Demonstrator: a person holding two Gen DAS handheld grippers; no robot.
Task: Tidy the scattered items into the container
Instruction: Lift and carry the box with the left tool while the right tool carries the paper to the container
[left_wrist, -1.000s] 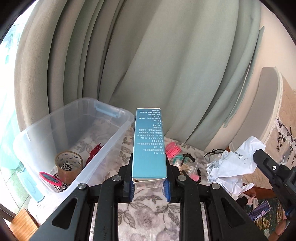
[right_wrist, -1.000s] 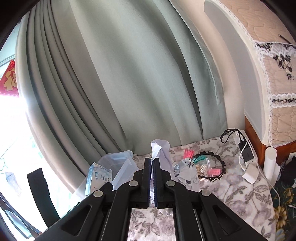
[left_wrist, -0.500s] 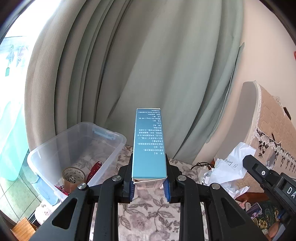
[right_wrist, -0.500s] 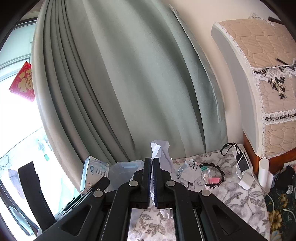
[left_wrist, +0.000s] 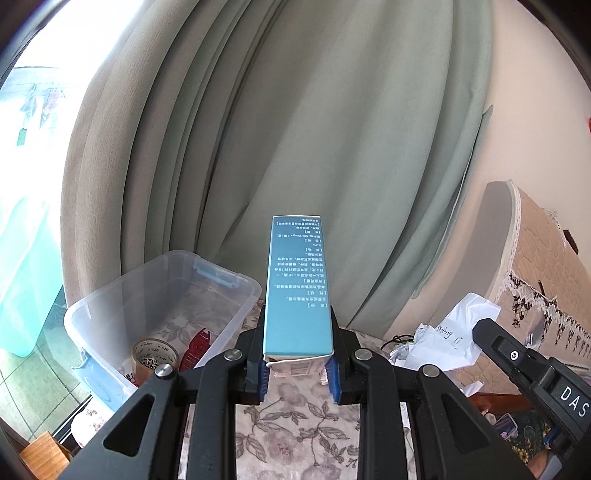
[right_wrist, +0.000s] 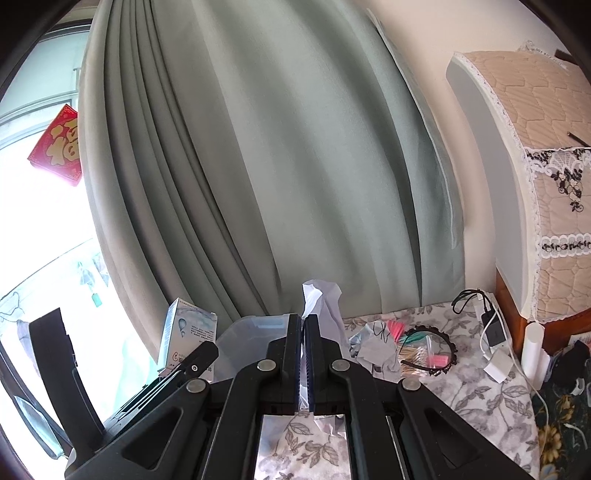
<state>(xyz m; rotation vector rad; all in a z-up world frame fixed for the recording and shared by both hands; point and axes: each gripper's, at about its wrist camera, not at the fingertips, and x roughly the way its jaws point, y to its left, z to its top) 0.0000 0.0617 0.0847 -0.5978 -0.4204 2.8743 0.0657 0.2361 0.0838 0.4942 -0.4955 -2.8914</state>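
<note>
- The teal box (left_wrist: 297, 291) is pinched at its near end between the left gripper (left_wrist: 297, 363) pads, raised above the floral tablecloth (left_wrist: 295, 432).
- The crumpled white paper (right_wrist: 320, 302) is clamped in the right gripper (right_wrist: 305, 363), whose jaws are pressed together on it.
- The clear container (left_wrist: 236, 284) stands near the table's left edge, holding a tape roll (left_wrist: 155, 352) and a red clip (left_wrist: 197, 345).
- A black headband (right_wrist: 448, 345) and pink items (right_wrist: 439, 359) lie toward the table's far right corner.
</note>
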